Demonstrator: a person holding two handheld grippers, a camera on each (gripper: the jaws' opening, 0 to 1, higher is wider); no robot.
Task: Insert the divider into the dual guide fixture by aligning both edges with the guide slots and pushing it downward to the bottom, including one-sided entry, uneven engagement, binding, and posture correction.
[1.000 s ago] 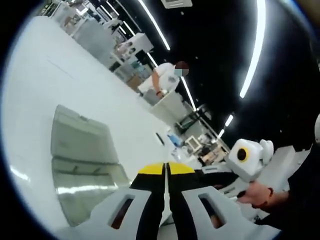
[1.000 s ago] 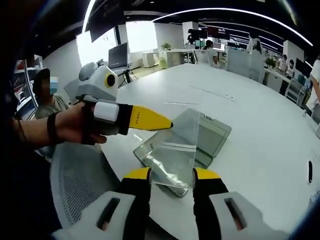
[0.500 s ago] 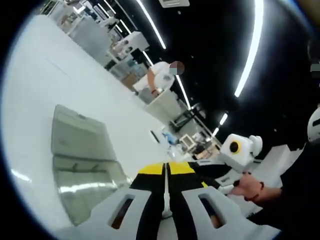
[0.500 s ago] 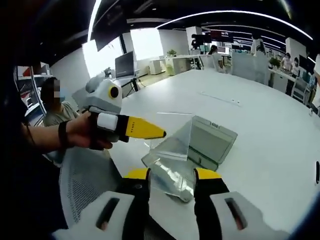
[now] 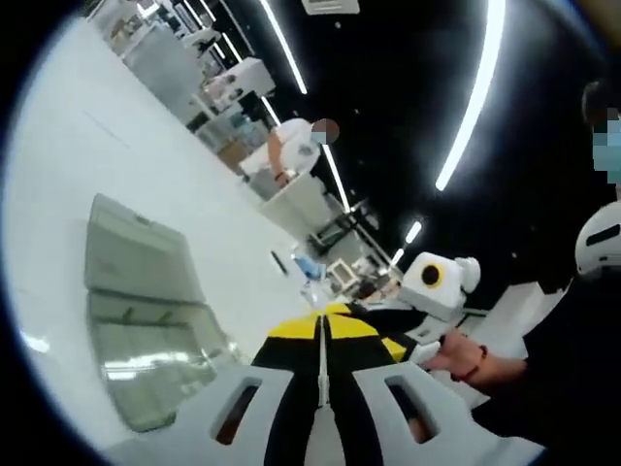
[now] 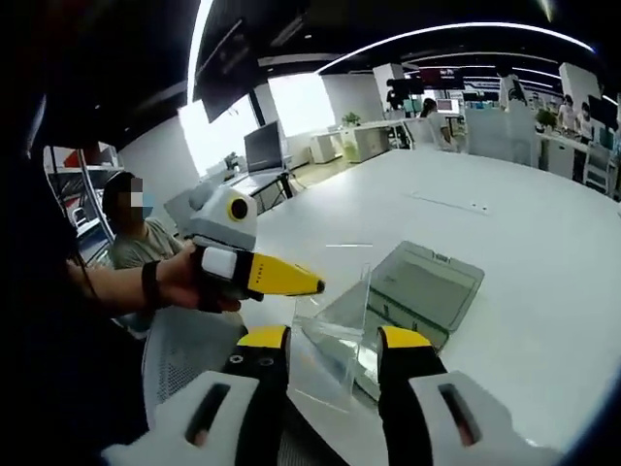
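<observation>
Holding a clear divider (image 6: 335,291) by one edge, the left gripper (image 6: 315,285) has its yellow jaws pressed together on the thin sheet. In the left gripper view those same jaws (image 5: 321,328) meet with only the sheet's edge showing as a pale line between them. The pinch at one edge looks deliberate: it leaves the rest of the panel free to be steered, hanging out in the air ahead of the right gripper (image 6: 333,338).

The right gripper's jaws stand apart with nothing between them. They sit below and on either side of the transparent sheet in the right gripper view, though whether they bracket it or are simply nearer the camera I cannot tell. That spread would suit taking the free edge, so that both sides of the panel can be guided level rather than one side leading.

The fixture (image 6: 417,288) — a clear, shallow, box-like piece with a flat panel lying beside it — rests on the white worktop (image 6: 543,320) beyond the divider. In the left gripper view it (image 5: 146,320) lies to the left of the jaws, well apart from them. The guide slots themselves are too faint to make out.

By my reading the divider is held above and short of the fixture, not yet entered on either side. The next step calls for squaring the sheet before any downward push, since a tilted panel would likely bind.
</observation>
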